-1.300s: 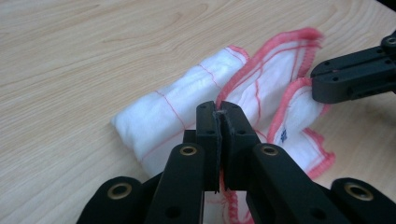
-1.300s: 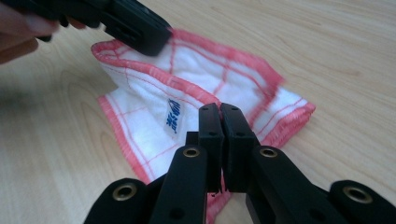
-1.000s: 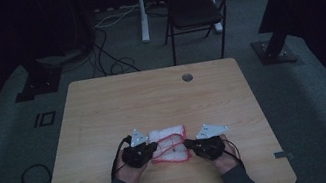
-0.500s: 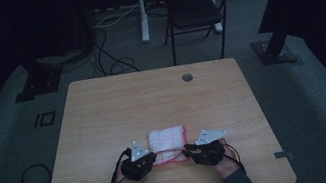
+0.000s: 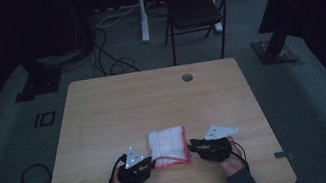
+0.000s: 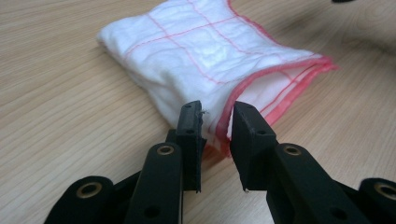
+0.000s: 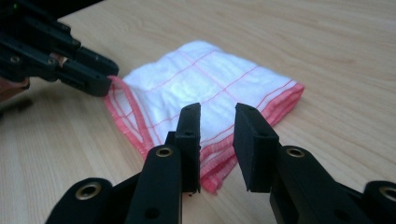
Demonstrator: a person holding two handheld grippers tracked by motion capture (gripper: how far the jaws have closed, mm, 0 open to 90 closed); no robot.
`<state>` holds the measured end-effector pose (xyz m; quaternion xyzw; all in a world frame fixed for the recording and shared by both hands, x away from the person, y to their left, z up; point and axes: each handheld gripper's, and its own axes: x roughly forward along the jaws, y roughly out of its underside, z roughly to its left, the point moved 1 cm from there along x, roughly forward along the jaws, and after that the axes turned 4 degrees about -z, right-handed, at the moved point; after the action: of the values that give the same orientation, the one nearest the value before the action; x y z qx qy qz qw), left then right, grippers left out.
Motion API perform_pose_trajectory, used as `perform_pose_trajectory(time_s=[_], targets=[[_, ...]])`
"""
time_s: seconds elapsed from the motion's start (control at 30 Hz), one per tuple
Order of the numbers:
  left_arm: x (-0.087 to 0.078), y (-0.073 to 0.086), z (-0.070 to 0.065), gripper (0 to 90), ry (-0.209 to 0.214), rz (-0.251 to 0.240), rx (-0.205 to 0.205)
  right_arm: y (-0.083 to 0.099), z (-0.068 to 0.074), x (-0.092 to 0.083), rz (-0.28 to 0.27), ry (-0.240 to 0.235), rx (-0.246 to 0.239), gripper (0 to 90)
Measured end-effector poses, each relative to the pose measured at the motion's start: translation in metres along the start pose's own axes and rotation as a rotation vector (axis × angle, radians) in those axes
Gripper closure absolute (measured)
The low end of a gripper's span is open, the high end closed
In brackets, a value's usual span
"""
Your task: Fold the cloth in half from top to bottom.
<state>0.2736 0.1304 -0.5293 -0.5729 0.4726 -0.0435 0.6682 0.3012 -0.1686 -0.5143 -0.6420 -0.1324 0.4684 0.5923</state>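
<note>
Behind both claws, cloth (image 6: 205, 60) corners partly hidden

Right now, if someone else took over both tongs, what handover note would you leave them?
Left tongs: open, at the folded cloth's near-left corner, edge between the jaws, not clamped.
Right tongs: open, at its near-right corner.
Cloth: white with red lines and hem, folded into a small stack near the table's front edge.
Done: cloth looks folded.
Left: probably grip both corners for another fold or move.
</note>
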Motion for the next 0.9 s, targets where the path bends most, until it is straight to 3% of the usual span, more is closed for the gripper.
perform_pose_trajectory(time_s=[0.33, 0.43, 0.9], targets=[[-0.009, 0.009, 0.010, 71.0, -0.022, -0.012, -0.027, 0.008, -0.014, -0.006, -0.018, 0.044, 0.057, 67.7], [-0.015, 0.010, 0.018, 70.2, -0.043, -0.034, -0.061, 0.012, -0.019, -0.008, -0.016, 0.055, 0.076, 67.6], [-0.020, 0.012, 0.036, 70.2, -0.083, -0.065, -0.126, 0.018, -0.029, -0.005, -0.002, 0.081, 0.088, 67.4]])
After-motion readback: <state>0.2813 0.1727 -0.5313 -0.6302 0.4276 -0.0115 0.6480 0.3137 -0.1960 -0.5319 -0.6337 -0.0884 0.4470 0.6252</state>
